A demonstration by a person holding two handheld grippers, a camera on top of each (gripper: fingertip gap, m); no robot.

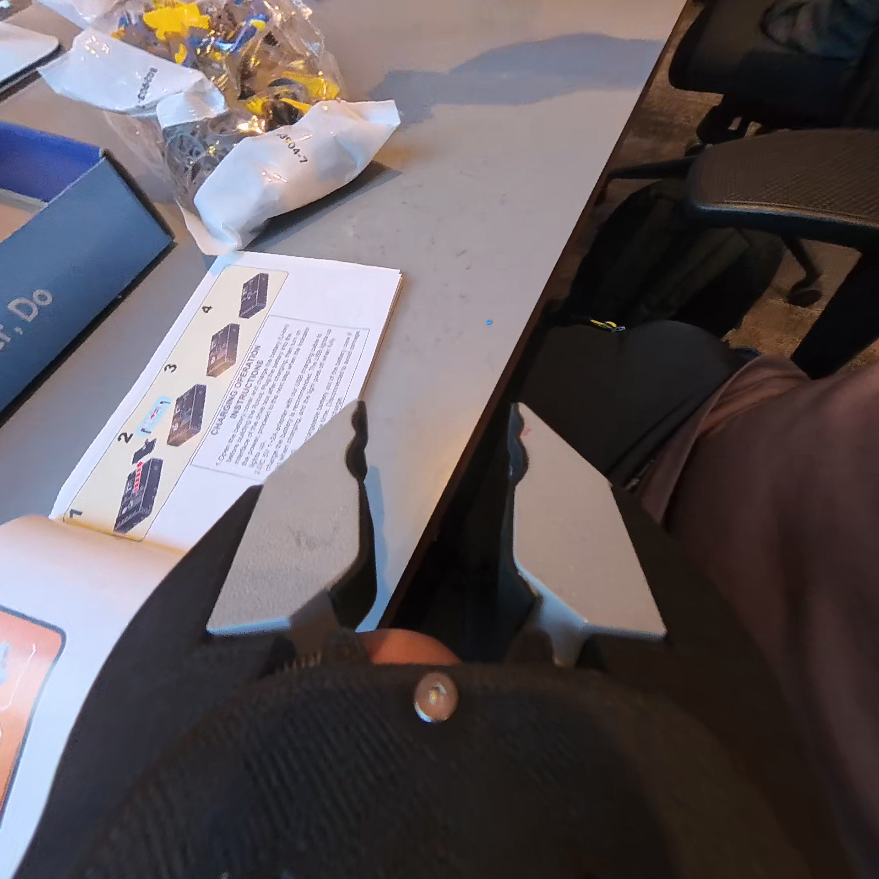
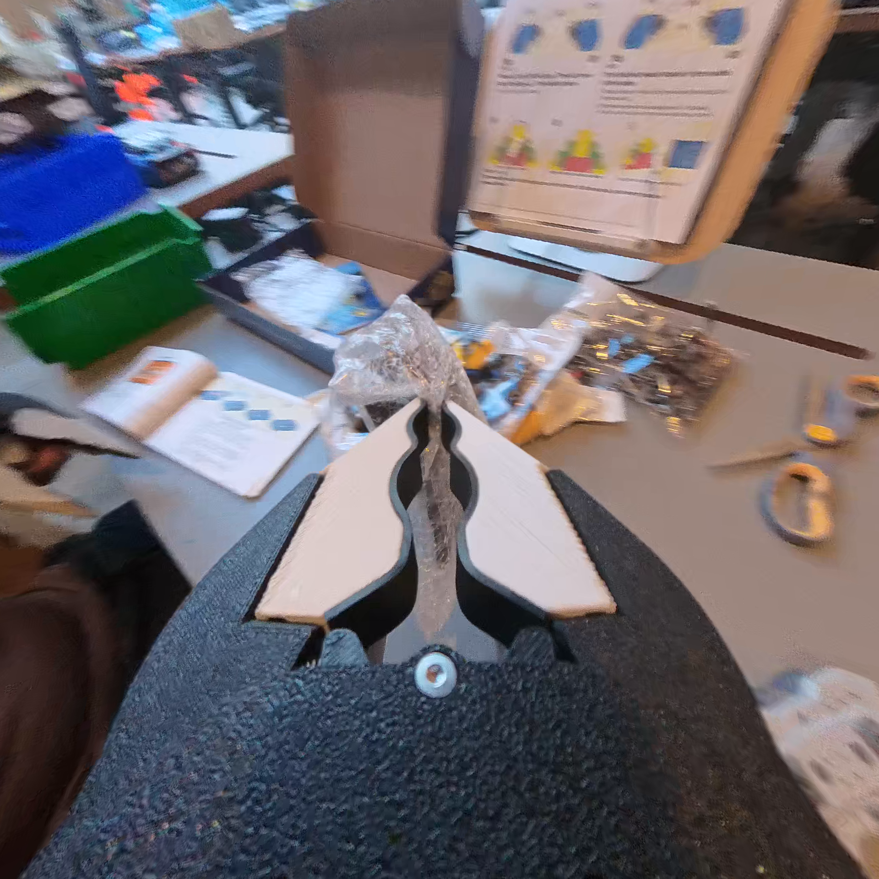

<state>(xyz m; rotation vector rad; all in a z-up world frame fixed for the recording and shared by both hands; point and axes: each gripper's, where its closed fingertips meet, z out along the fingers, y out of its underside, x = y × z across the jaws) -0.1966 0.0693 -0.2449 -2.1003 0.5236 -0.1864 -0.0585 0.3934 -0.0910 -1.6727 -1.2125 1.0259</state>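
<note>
My right gripper (image 2: 434,409) clamps a crumpled clear plastic bag (image 2: 397,354), held above the grey table (image 2: 713,547) | scissors (image 2: 799,485) to its right | left gripper (image 1: 437,428) gapes empty over the table edge (image 1: 475,456), instruction booklet (image 1: 266,380) beside | I'd keep the pinch firm

Grey table (image 1: 475,200) holds an open instruction booklet (image 1: 304,361), bagged yellow-blue parts (image 1: 228,71) far left, blue box (image 1: 71,266) left. Right wrist view: scissors (image 2: 804,494) right, green bins (image 2: 104,285) far left, cardboard box (image 2: 371,133) far.
</note>
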